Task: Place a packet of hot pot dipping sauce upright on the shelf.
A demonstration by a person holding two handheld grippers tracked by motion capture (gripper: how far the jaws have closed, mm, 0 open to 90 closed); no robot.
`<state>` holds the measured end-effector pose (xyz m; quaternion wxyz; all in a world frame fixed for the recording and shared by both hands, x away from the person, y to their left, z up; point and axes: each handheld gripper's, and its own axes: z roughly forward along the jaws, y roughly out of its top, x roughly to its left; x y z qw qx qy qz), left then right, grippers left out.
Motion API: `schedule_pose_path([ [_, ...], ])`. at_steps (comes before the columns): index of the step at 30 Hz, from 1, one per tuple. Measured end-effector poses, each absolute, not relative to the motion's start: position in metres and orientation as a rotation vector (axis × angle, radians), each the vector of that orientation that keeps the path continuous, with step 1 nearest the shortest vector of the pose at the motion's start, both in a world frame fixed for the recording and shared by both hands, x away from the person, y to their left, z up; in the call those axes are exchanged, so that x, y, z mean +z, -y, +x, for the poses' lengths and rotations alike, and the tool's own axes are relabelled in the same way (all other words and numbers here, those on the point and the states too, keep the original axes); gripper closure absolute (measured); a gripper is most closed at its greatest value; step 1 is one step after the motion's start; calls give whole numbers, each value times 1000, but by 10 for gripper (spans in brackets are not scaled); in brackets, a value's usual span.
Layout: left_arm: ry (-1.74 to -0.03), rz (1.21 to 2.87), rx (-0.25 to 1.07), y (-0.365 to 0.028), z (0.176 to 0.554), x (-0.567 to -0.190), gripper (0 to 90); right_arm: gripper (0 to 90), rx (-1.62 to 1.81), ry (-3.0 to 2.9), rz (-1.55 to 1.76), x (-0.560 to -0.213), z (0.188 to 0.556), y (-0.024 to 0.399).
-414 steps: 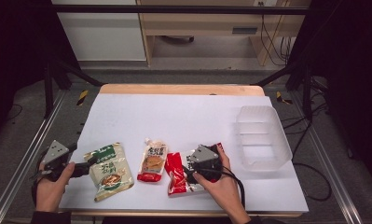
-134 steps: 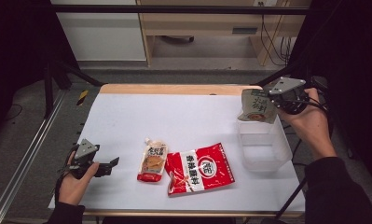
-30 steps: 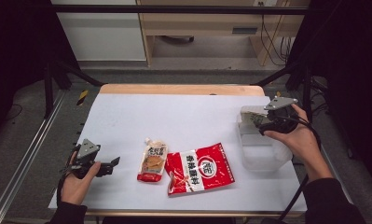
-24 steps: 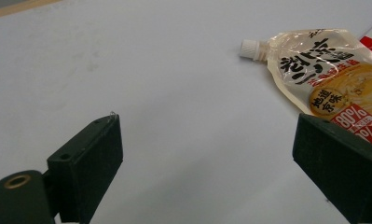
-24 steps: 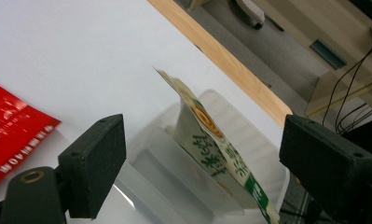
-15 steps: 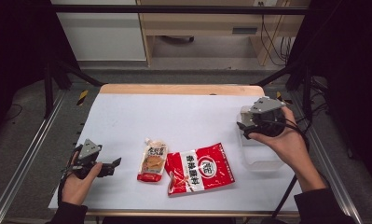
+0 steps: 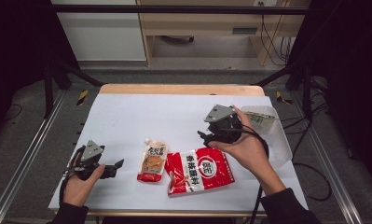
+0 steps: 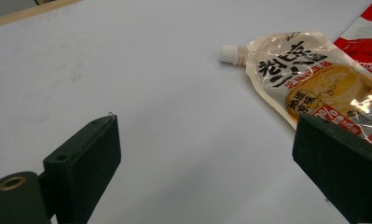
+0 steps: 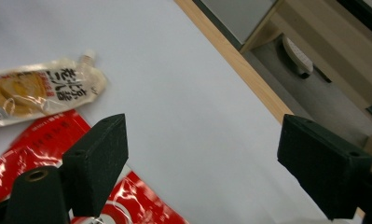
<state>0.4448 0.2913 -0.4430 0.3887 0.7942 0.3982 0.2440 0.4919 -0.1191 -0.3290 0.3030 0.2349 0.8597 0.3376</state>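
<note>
A red snack packet (image 7: 200,170) lies flat near the table's front middle, with a yellow spouted pouch (image 7: 153,162) just left of it. A clear plastic bin (image 7: 273,135) at the right holds a green-and-white packet (image 7: 261,119). My right gripper (image 7: 204,137) hovers open over the red packet's far edge, jaws empty; its own view shows the red packet (image 9: 39,154) and the pouch (image 9: 39,88) below. My left gripper (image 7: 118,164) rests open at the front left, jaws pointing at the pouch (image 8: 314,86), nothing between them.
White sheet covers the table (image 7: 141,116), with a wooden edge (image 7: 181,89) at the far side. Metal rails (image 7: 30,158) run along both sides. A cable (image 7: 260,196) trails from the right gripper along the forearm.
The right gripper has left the bin, empty, and moved left and toward the front over the red packet. The green packet now lies in the bin. The left gripper stays put.
</note>
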Motion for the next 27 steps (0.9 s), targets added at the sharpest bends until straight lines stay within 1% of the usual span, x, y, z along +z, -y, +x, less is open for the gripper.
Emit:
schedule_pose_path([
  [6,-976,2026,609,-285,442,-442,79,173,879,-2305,630,-345,498,87],
  [11,-948,2038,599,-275,438,-441,76,221,896,-2347,645,-356,503,64],
  [12,-940,2047,596,-273,438,-441,74,239,900,-2359,645,-358,503,60],
  [14,-927,2058,598,-269,435,-442,61,323,910,-2398,642,-362,504,51],
  [18,-904,2077,591,-262,431,-443,59,381,914,-2441,655,-370,508,40],
  [25,-862,2107,567,-247,427,-445,65,524,903,-2506,652,-382,513,28],
  [27,-850,2130,556,-243,426,-447,79,565,913,-2531,662,-385,514,26],
])
